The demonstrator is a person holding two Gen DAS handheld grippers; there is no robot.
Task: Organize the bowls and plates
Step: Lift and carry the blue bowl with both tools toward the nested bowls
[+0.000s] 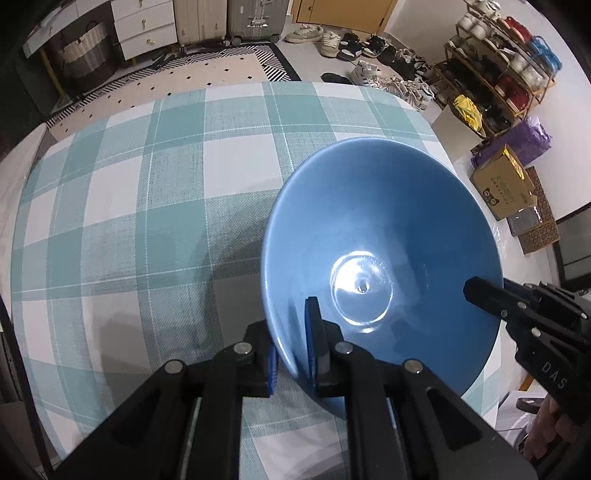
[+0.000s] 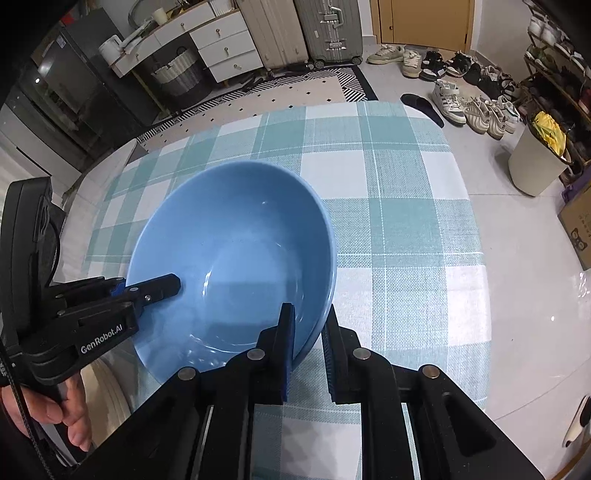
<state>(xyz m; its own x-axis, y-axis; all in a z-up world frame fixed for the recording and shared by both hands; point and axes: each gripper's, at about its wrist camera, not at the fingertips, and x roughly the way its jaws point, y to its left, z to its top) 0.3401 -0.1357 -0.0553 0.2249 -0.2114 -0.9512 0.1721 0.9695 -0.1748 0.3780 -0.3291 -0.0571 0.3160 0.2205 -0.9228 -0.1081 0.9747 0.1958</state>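
Note:
A single blue bowl (image 1: 388,206) is gripped at its rim from both sides over the teal-and-white checked tablecloth (image 1: 147,184). My left gripper (image 1: 293,354) is shut on the near-left rim, one pad inside the bowl and one outside. In the right wrist view the same bowl (image 2: 236,229) has my right gripper (image 2: 310,343) shut on its near-right rim. Each view also shows the other gripper's inner finger (image 1: 487,295) (image 2: 162,288) reaching into the bowl. The bowl is empty and slightly tilted. I cannot tell whether it touches the cloth.
The cloth-covered table (image 2: 406,221) ends at a rounded far edge. Beyond it lie a patterned rug (image 2: 295,88), suitcases (image 2: 328,29), white drawers (image 2: 225,48), several shoes (image 2: 476,110), a shoe rack (image 1: 498,74), a white bin (image 2: 535,166) and a cardboard box (image 1: 502,184).

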